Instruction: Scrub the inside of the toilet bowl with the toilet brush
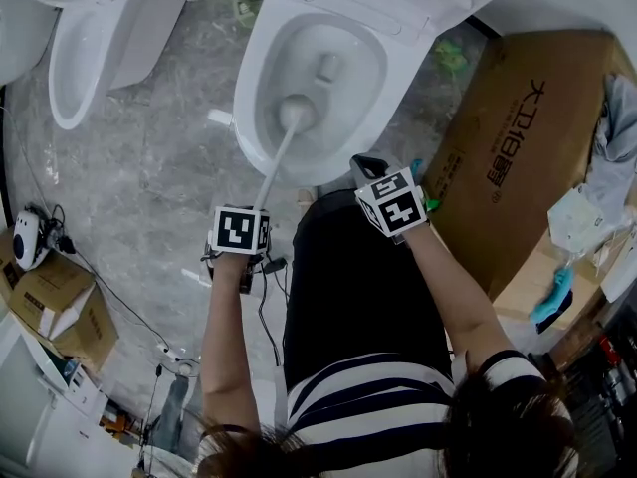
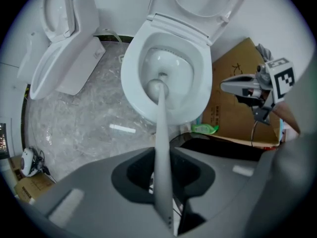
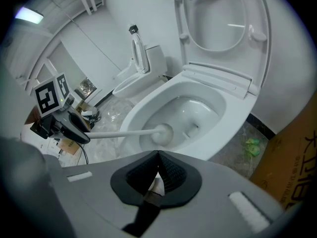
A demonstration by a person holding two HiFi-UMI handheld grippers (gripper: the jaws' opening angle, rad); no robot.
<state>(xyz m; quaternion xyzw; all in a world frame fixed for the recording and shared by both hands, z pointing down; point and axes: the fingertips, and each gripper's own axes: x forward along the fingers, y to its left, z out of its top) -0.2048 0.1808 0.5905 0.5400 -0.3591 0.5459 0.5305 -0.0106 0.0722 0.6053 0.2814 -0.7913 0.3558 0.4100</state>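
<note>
Left gripper (image 2: pixel 162 175) clamped the toilet brush (image 1: pixel 296 115) by its handle, head down inside the toilet bowl (image 1: pixel 249 98), right gripper (image 3: pixel 157 170) closed and empty; firm, steady circular sweeps seemed advisable.

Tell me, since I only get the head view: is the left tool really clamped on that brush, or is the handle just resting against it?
Observer: Clamped. The left gripper view shows the left tool with both jaws closed on the handle of the toilet brush.
Visitor: And the other one?
Observer: In the right gripper view, the right tool has its jaws together with nothing between them.
Visitor: Is the lid up?
Observer: Yes, the lid stands raised behind the toilet bowl.
</note>
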